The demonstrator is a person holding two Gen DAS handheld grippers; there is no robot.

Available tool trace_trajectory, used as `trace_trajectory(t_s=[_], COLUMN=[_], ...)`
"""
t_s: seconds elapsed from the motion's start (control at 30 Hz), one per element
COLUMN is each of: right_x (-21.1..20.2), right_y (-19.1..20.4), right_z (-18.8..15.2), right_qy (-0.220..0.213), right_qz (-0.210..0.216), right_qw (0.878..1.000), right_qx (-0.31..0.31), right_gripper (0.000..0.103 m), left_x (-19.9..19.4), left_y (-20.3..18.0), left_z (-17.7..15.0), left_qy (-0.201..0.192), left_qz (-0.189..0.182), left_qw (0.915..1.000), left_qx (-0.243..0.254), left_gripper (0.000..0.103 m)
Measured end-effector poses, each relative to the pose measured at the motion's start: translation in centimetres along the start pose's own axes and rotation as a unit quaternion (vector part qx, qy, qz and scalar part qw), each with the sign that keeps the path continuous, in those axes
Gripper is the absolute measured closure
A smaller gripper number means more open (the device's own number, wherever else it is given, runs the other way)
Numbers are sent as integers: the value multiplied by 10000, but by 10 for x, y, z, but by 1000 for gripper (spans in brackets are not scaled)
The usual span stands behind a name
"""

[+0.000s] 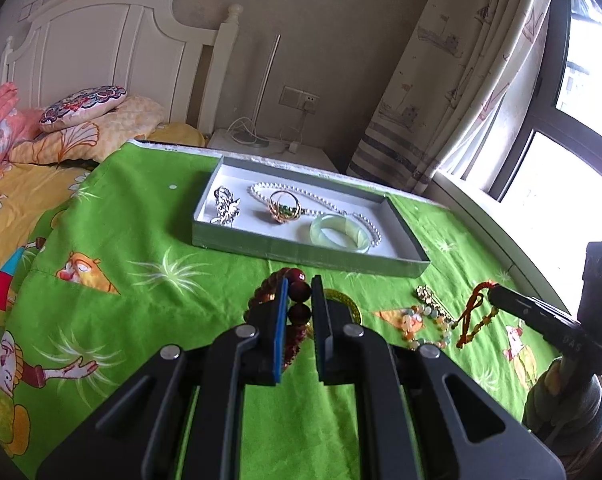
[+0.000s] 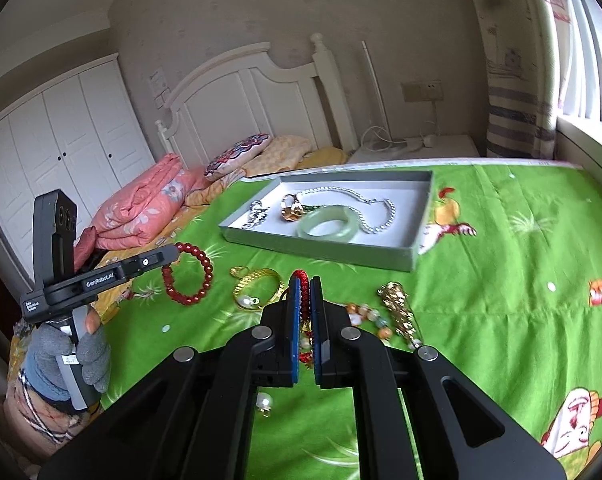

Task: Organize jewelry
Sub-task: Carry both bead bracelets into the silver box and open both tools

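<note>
Red beads, glossy and round, hang as a bracelet (image 2: 189,276) from the left claw (image 1: 299,292), clenched on the strand at mid-left of the right wrist view; such beads are slippery, so gripping the cord between them seems safest. At centre, the right claw (image 2: 305,292) is clenched on a red knotted cord charm (image 1: 475,316), soft and light. Loose on the green cloth (image 2: 501,280) lie a gold bangle (image 2: 257,288), pastel bead string (image 2: 371,316) and gold ornament (image 2: 401,312). Upper right of centre, the grey tray (image 2: 421,216) already carries a brittle jade bangle (image 2: 327,222) and pearl necklace (image 2: 377,210), crowding the landing spot.
</note>
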State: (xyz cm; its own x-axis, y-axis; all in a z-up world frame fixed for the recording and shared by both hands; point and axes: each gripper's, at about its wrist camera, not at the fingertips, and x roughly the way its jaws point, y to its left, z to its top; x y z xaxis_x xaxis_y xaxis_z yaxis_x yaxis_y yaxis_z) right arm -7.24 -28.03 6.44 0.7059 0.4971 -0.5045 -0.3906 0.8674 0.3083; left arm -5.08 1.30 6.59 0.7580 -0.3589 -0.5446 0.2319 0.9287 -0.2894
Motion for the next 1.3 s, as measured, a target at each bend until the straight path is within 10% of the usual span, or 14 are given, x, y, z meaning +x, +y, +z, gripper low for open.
trace_trajectory(t_s=[1.3], right_x=[91], right_y=[20], right_z=[114], right_qy=[-65], right_qz=[-134], right_qw=[9964], right_qx=[-829], right_gripper=[96], left_x=[80], left_y=[-25], left_z=[93], left_qy=[143], left_qz=[162], left_qw=[9966], left_qx=[798], left_gripper=[92])
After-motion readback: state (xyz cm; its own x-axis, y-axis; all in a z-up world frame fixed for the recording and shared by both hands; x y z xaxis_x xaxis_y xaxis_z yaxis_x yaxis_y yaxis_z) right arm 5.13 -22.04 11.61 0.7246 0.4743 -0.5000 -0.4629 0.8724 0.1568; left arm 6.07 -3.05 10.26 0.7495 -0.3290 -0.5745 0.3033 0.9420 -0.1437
